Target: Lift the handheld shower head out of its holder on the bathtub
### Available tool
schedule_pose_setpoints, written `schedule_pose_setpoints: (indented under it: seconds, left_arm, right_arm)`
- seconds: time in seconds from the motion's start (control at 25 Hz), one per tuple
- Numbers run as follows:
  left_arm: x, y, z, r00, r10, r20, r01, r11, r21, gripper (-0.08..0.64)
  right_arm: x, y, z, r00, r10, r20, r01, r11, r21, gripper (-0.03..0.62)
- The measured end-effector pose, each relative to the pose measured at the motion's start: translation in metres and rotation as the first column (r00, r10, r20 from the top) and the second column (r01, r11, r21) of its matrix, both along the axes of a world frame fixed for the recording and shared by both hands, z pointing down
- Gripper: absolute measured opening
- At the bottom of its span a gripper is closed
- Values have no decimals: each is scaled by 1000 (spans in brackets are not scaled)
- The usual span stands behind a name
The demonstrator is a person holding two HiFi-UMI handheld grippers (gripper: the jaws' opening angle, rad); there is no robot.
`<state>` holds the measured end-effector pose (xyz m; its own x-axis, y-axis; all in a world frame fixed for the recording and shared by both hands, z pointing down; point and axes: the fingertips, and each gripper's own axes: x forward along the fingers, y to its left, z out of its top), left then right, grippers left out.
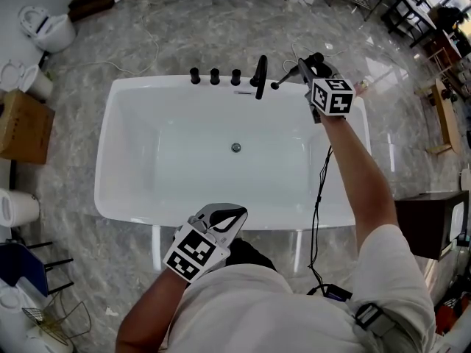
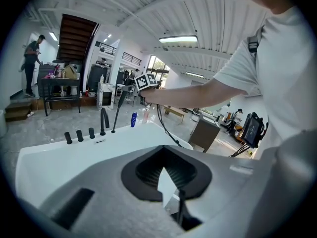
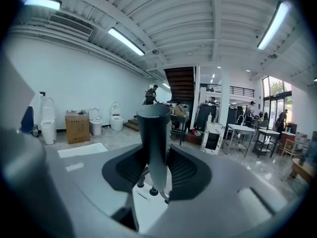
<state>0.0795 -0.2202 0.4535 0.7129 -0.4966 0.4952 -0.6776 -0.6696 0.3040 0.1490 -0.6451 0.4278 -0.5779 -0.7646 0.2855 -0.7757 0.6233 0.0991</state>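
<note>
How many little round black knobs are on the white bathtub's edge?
3. All stand in a row on the white bathtub's far rim, left of the tall black tap: left knob, middle knob, right knob. None looks hidden.

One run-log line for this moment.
right gripper: shut on black cylindrical handheld shower head | left gripper: shut, empty, by white bathtub rim

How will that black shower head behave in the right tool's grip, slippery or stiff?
Probably stiff: the shower head stands straight as a rod between the right tool's pads. Likely slippery: its round dark barrel is smooth and glossy. Being long and slim, it may pivot if bumped.
</note>
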Motion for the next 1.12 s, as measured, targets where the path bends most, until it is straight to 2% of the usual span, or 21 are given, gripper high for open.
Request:
schedule_pose_setpoints:
  seconds: [0.6, 1.12]
  left_arm:
    - [6, 35, -19, 1000, 29, 8, -29, 998, 54, 6]
    - [5, 62, -37, 997, 72, 14, -73, 992, 99, 6]
  right_arm:
    - [28, 58, -64, 999, 6, 44, -10, 997, 72, 145]
    - [36, 125, -129, 996, 0, 91, -13, 989, 149, 145]
